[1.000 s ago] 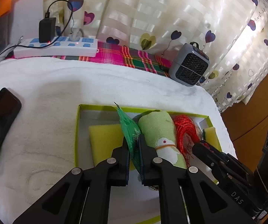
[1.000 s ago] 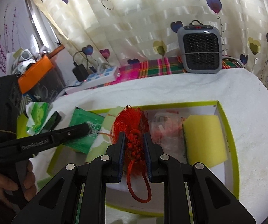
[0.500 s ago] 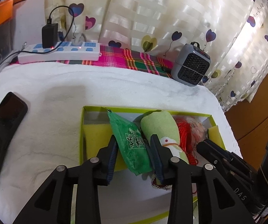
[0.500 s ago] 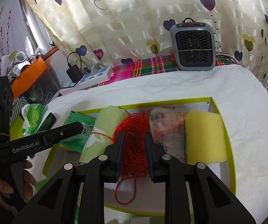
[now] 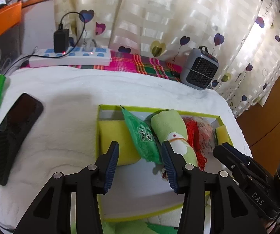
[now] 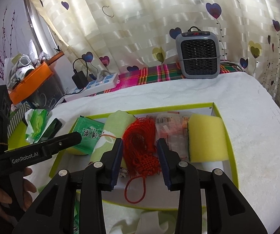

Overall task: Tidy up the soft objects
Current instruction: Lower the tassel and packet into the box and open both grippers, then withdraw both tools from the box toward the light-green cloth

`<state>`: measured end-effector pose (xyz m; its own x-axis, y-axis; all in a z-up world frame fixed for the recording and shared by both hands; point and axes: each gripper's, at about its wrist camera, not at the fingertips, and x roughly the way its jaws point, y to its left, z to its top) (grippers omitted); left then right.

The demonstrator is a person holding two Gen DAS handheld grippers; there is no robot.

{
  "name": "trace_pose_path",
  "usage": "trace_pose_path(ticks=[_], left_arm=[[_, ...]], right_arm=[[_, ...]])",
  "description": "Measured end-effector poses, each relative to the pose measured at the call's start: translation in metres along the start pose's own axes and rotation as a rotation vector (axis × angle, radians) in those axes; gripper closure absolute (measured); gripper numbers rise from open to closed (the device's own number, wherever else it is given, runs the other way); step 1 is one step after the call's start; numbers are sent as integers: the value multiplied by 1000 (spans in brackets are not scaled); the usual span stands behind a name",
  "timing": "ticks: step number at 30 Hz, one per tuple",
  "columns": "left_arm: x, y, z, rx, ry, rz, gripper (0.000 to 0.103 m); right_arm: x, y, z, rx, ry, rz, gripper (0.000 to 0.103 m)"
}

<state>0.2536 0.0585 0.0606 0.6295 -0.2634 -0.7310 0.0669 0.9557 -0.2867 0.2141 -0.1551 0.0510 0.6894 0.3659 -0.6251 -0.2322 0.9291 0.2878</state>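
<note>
Since a second ago both your grippers have been opening: the left gripper (image 5: 140, 157) has let go of the green packet (image 5: 143, 136), which now lies between its spread jaws, untouched, and the right gripper (image 6: 140, 157) has released the red tassel knot (image 6: 141, 146), which rests loose between its parted jaws. Everything sits in the shallow green-rimmed box (image 6: 220, 115) on the white-covered worktop (image 6: 256, 136): from left to right a yellow sponge (image 5: 116, 138), the packet, a rolled green towel (image 5: 171, 128), the tassel, a clear wrapped pack (image 6: 171, 130) and a second yellow sponge (image 6: 206, 138). The near half of the box floor is bare. Left of the box lies a dark phone (image 5: 13, 134); the worktop to the right is open up to its edge.
</note>
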Motion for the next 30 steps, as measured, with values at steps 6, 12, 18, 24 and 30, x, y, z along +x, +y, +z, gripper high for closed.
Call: trace_pose_path(ticks=[6,12,18,24,30], left_arm=[[-23,6,-8,6,-30,16,55],[-42,9,-21,28,-43,44,54],[-61,10,-39,74,-77,107,54],[-75,6,-62,108,-84,142,54],[-91,3,-81,130,-105,155,54]], right_arm=[[-14,3,-5,0,-19,12,52],[-29,7,-12,-16,-37,32,49],[-41,16,-24,-34,-37,62,49],[-53,25,-36,-52,-35,91,49],[-63,39,-51,-88,-25,113,49]])
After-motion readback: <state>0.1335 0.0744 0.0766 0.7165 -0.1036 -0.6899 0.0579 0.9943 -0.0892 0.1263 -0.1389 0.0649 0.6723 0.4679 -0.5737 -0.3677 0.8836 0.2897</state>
